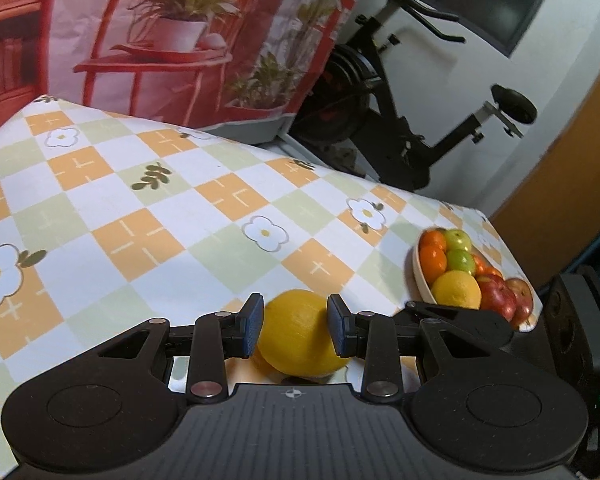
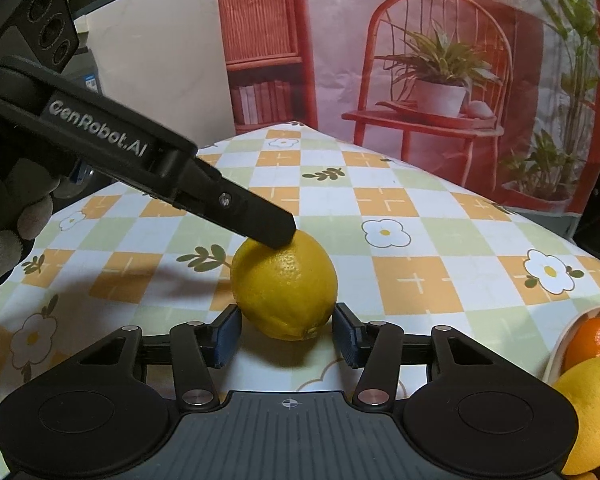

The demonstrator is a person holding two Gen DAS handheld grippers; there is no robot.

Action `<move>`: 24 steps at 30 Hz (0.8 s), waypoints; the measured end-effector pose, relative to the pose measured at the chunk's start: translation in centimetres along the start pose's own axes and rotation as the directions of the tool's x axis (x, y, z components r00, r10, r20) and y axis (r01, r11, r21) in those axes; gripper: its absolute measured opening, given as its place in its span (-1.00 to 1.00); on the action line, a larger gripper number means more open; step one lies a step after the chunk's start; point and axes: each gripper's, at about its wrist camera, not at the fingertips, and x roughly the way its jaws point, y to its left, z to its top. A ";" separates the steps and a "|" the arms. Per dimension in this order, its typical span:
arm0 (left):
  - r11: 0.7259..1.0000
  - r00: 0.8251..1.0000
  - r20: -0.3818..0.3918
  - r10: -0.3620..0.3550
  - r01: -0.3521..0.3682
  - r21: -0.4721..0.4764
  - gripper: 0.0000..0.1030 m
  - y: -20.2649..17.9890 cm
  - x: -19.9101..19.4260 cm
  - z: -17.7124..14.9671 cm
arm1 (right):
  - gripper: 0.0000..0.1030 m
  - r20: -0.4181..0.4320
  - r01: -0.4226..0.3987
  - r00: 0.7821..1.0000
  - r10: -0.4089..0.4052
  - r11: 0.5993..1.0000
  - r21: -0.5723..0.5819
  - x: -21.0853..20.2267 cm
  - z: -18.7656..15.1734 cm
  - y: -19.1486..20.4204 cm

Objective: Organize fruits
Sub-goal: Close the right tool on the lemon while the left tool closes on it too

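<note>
A yellow lemon [image 1: 298,334] sits between the blue pads of my left gripper [image 1: 296,326], which is closed on it just above the checked tablecloth [image 1: 172,216]. In the right wrist view the same lemon [image 2: 286,290] lies between the open fingers of my right gripper [image 2: 286,334], whose pads stand just clear of it. The left gripper's black finger [image 2: 260,224] comes in from the upper left and presses on the lemon's top. A cream bowl [image 1: 420,280] at the right table edge holds oranges, green apples, red apples and another lemon [image 1: 456,290].
The bowl's rim [image 2: 560,344] with an orange and a lemon shows at the right edge of the right wrist view. A printed backdrop [image 1: 188,32] stands behind the table. An exercise bike [image 1: 400,120] stands past the table's far right edge.
</note>
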 end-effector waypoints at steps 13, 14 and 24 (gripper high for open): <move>1.000 1.000 -0.009 -0.014 0.014 0.024 -0.29 -0.1 0.4 0.1 | -0.09 0.000 0.004 1.000 -0.004 1.000 0.014 0.1 -0.1 -0.1; 0.999 1.000 -0.011 -0.012 0.013 0.033 -0.29 -0.3 0.4 0.0 | -0.09 -0.001 0.006 1.000 -0.006 1.000 0.017 0.1 -0.1 0.0; 0.994 0.999 -0.024 -0.038 0.040 0.100 -0.29 -3.6 0.0 -0.3 | -0.09 0.049 0.029 0.998 -0.033 0.996 0.079 -3.7 -2.0 -0.4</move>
